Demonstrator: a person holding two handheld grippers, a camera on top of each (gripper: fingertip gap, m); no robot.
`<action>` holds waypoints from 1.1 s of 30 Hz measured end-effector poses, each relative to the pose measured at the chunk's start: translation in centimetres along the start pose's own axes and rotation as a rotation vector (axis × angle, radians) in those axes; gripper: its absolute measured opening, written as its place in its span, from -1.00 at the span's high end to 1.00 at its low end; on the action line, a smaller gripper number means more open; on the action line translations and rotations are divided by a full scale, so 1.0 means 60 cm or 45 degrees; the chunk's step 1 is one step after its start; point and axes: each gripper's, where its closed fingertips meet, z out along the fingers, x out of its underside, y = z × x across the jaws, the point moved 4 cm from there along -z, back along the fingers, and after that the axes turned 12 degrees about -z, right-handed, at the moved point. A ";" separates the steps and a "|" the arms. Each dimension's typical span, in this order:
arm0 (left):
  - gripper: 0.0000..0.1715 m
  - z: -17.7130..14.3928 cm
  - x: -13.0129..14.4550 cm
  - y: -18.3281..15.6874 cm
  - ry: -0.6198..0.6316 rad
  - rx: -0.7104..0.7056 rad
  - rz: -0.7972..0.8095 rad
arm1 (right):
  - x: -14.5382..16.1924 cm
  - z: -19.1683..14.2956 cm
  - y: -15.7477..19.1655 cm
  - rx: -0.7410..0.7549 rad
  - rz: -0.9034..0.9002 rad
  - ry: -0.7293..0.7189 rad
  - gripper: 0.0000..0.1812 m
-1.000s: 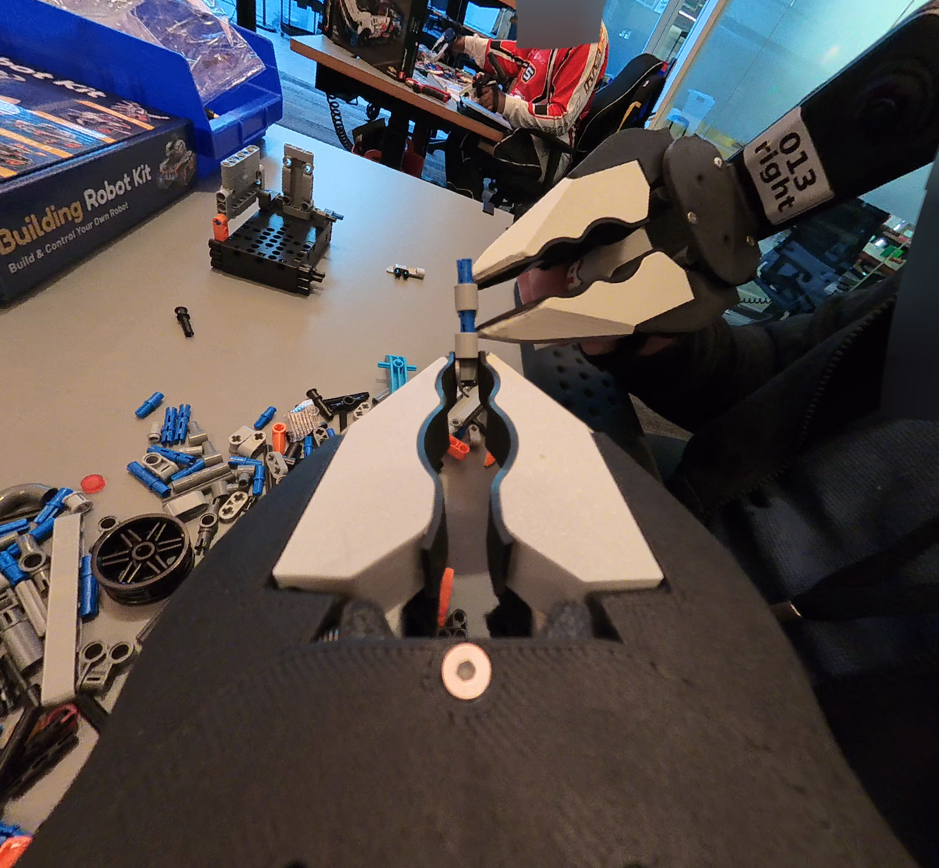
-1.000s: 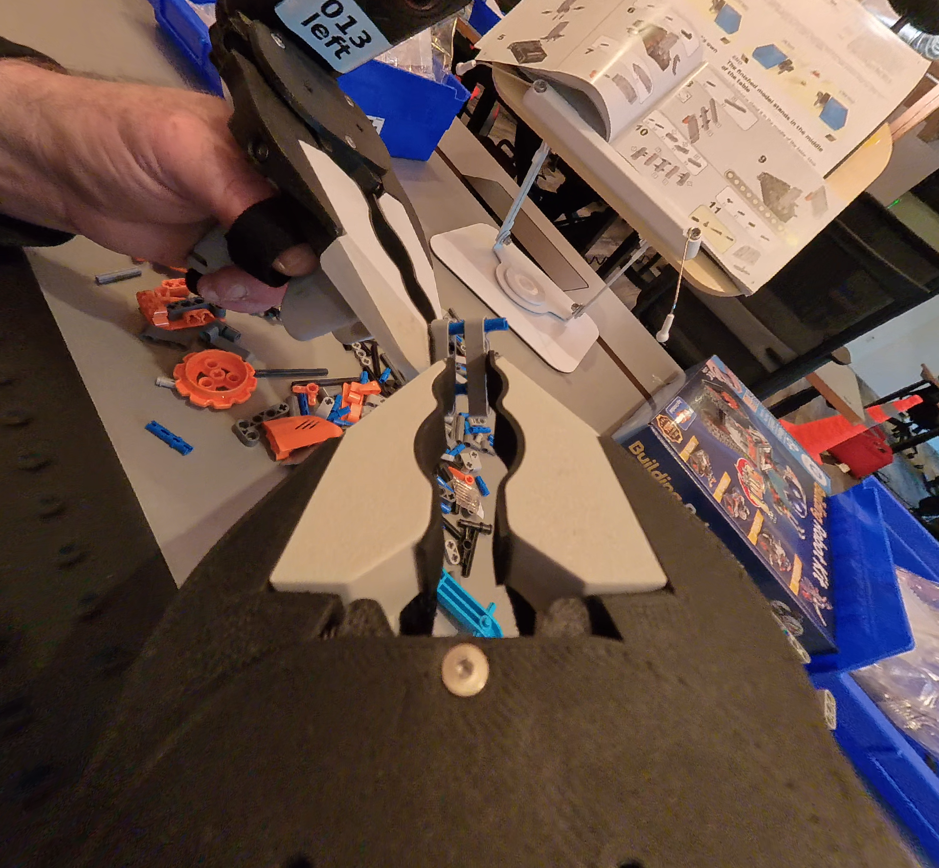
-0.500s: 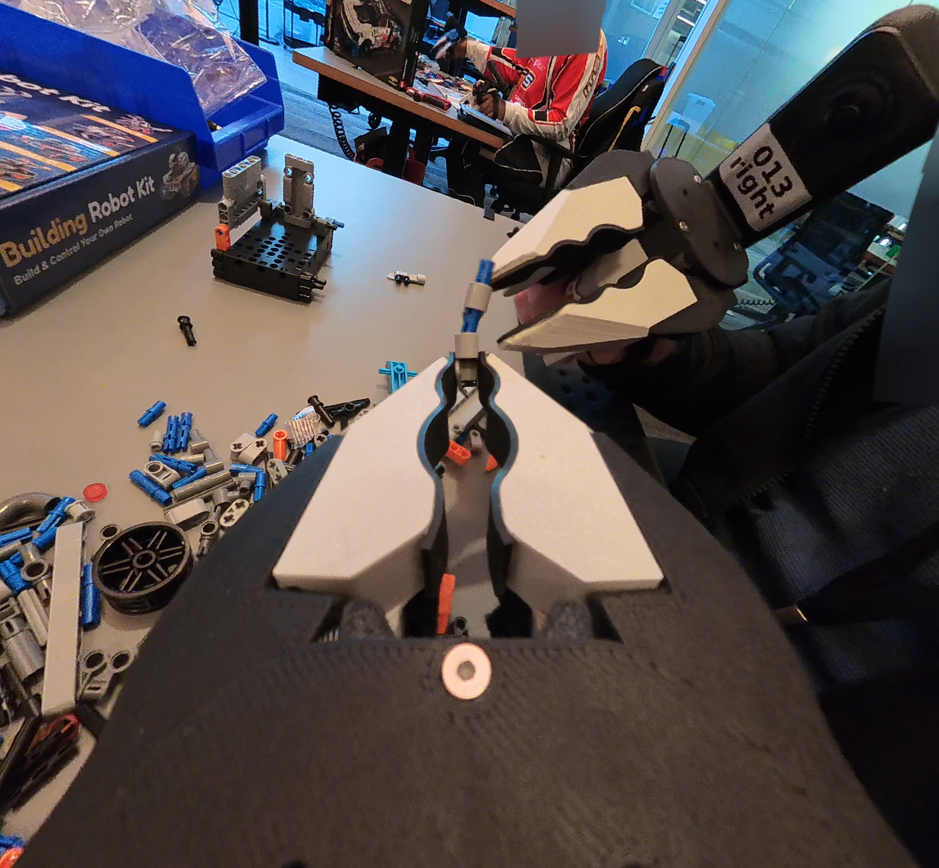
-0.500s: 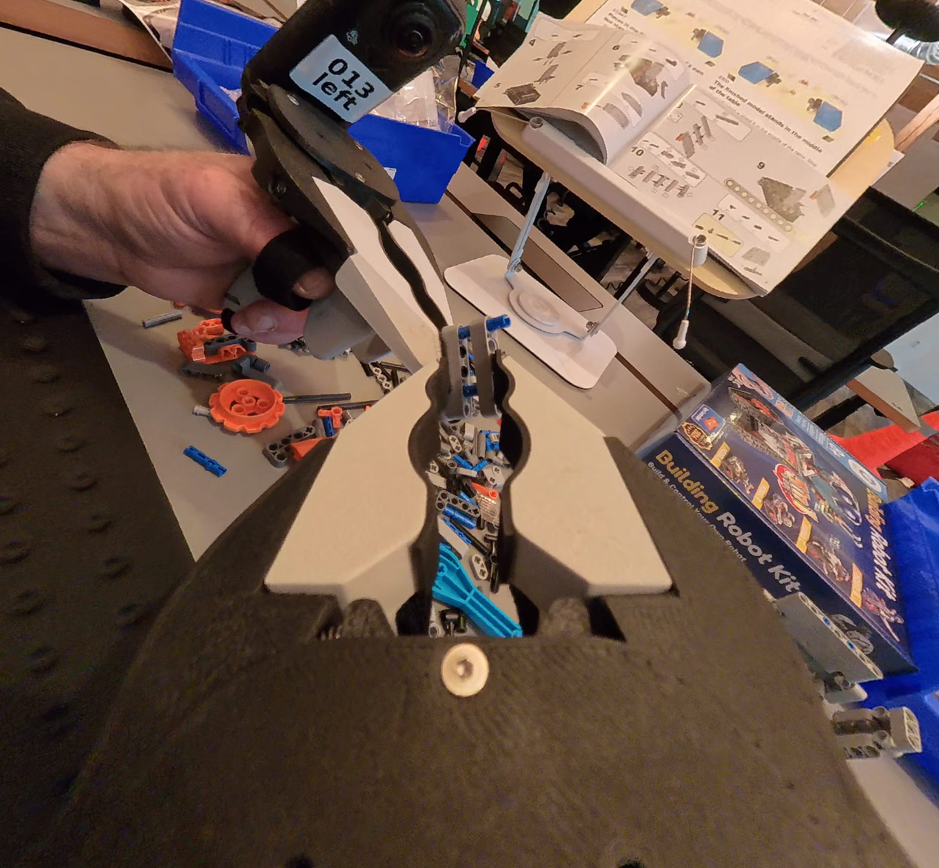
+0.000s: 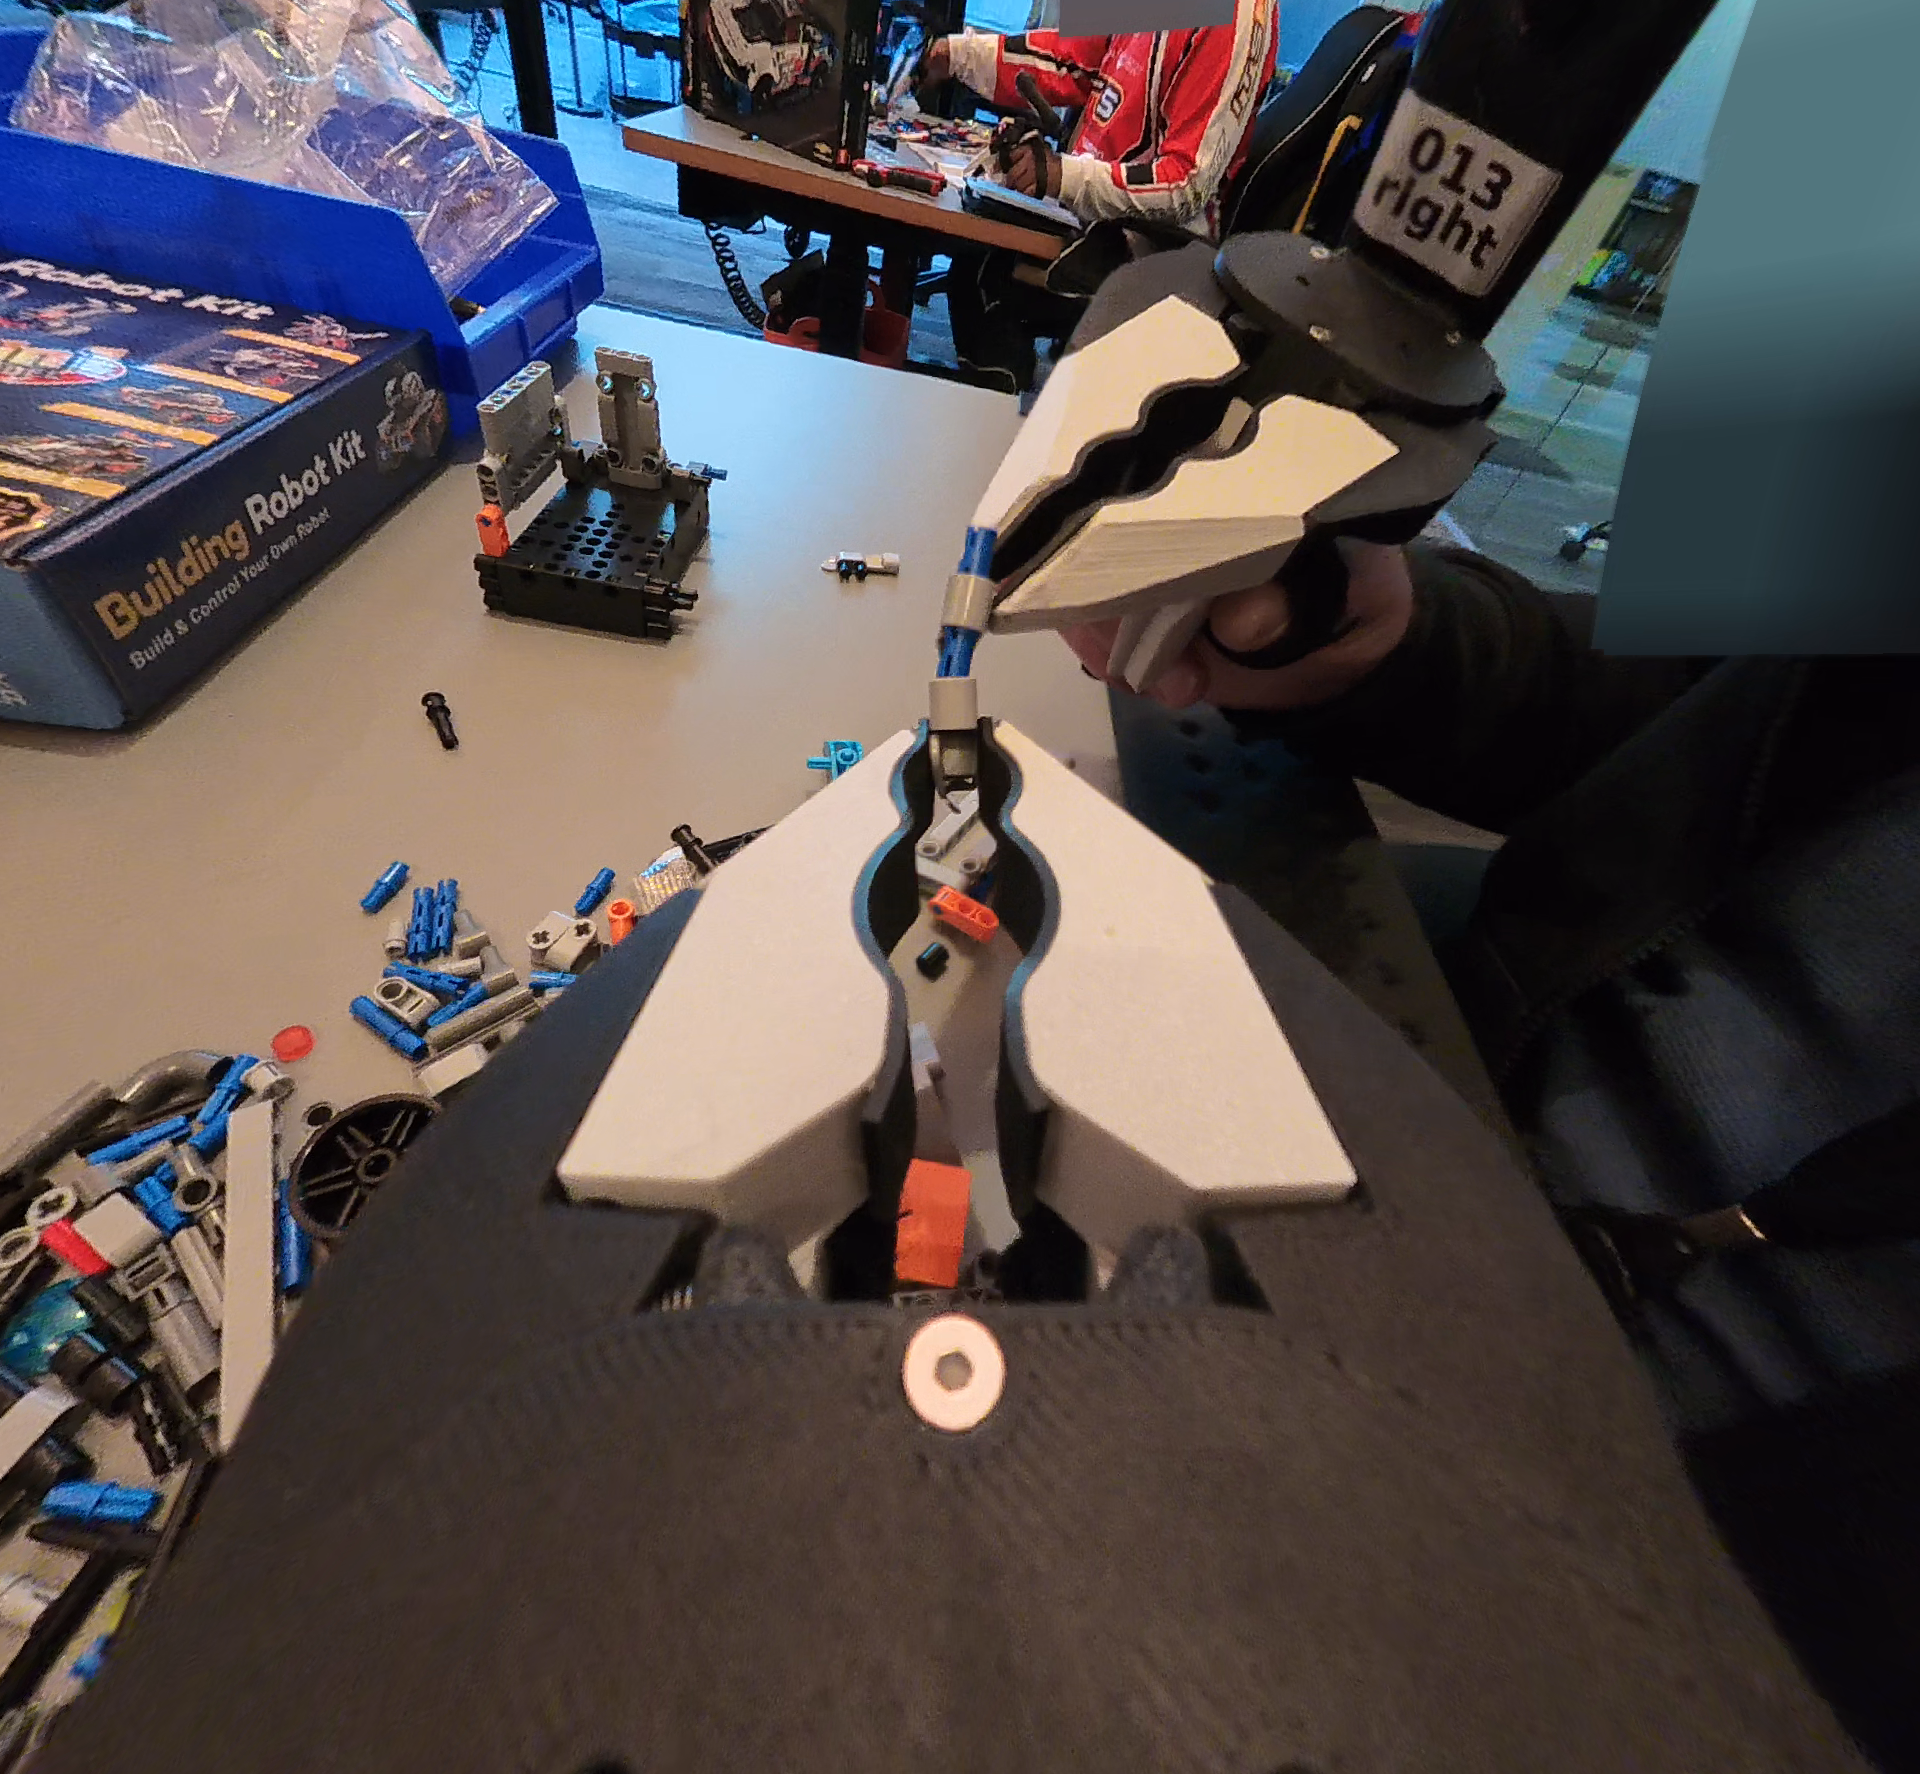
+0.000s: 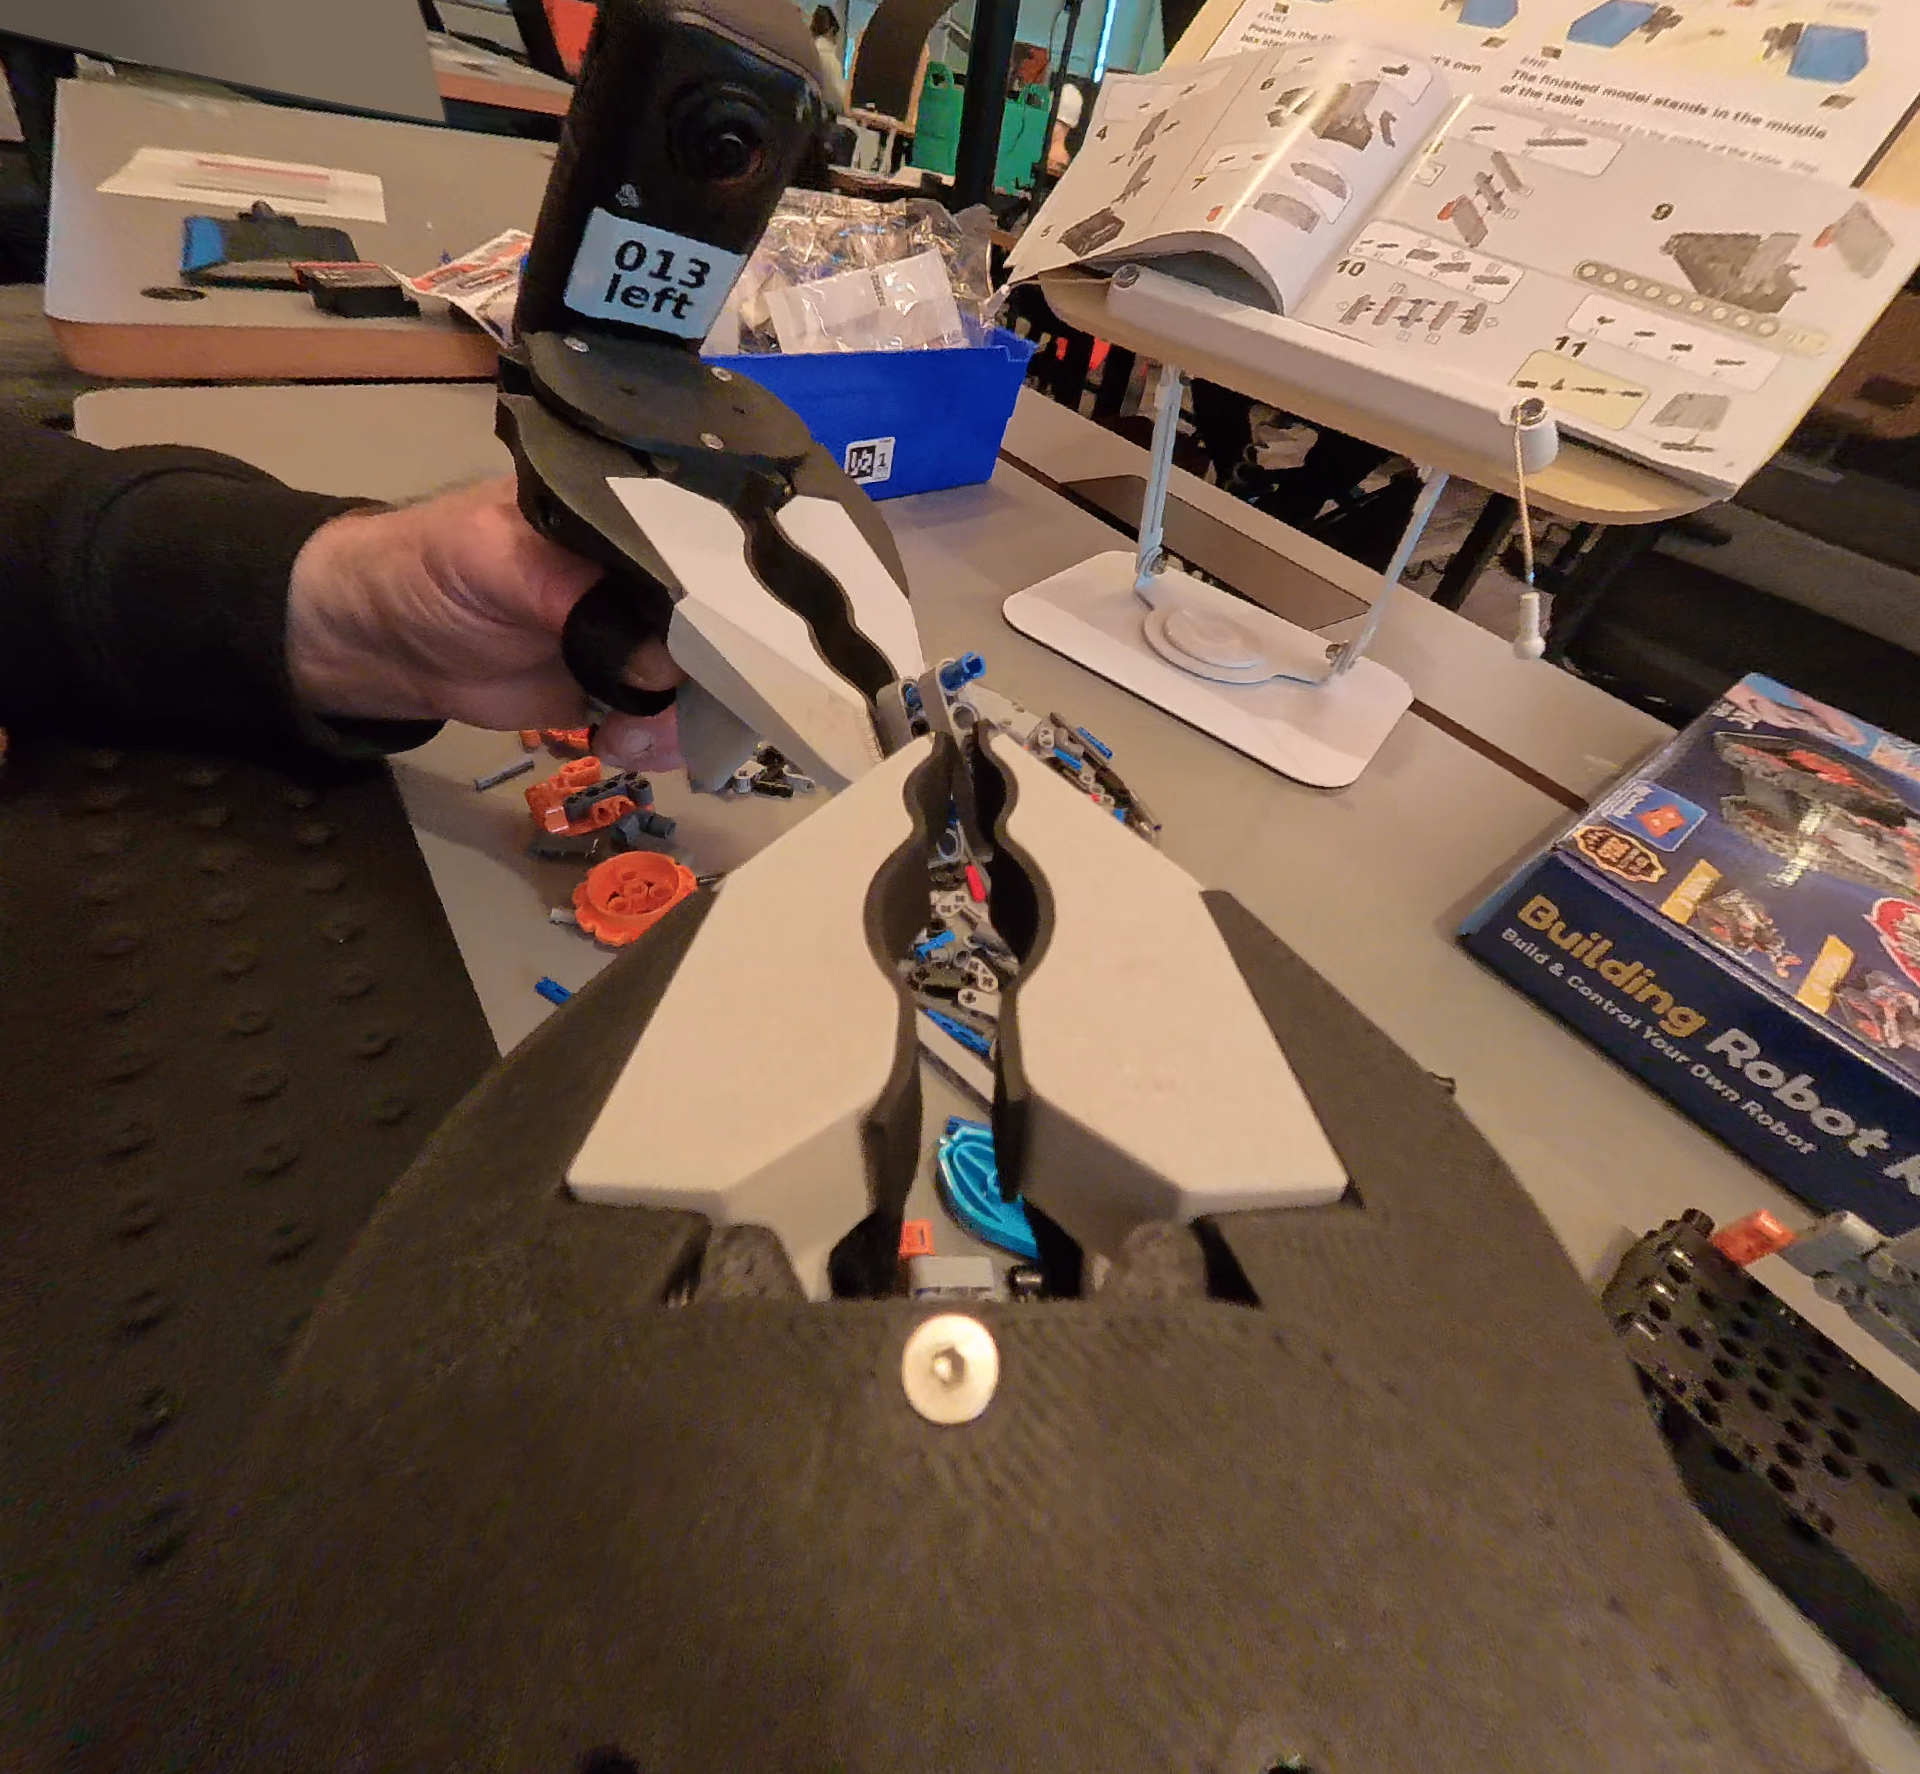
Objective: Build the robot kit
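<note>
Your left gripper [image 5: 954,737] has its jaws closed on the lower grey connector of a small assembly: a blue axle [image 5: 961,618] with two grey connectors on it. Your right gripper [image 5: 992,571] has its jaws pinched on the upper part of the same axle, so both tools meet on that one piece, held in the air above the counter [image 5: 260,810], near its right edge.

Left of the axle lies a scatter of loose parts [image 5: 447,976], blue pins and grey connectors, with a black wheel [image 5: 353,1163] at the near side. Beyond the axle the counter has a bare stretch before a black perforated frame [image 5: 592,550] with grey uprights. Left of that frame sits a printed kit box [image 5: 208,477], touching a blue bin [image 5: 312,238] holding clear bags.

In the right wrist view, an open instruction booklet [image 6: 1455,166] rests on a stand [image 6: 1216,654] beyond the axle; each gripper carries a white label, and the box and booklet bear print.
</note>
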 end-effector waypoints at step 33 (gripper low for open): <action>0.95 0.004 0.005 0.002 0.008 -0.001 0.021 | 0.030 -0.015 0.024 -0.118 -0.059 0.148 1.00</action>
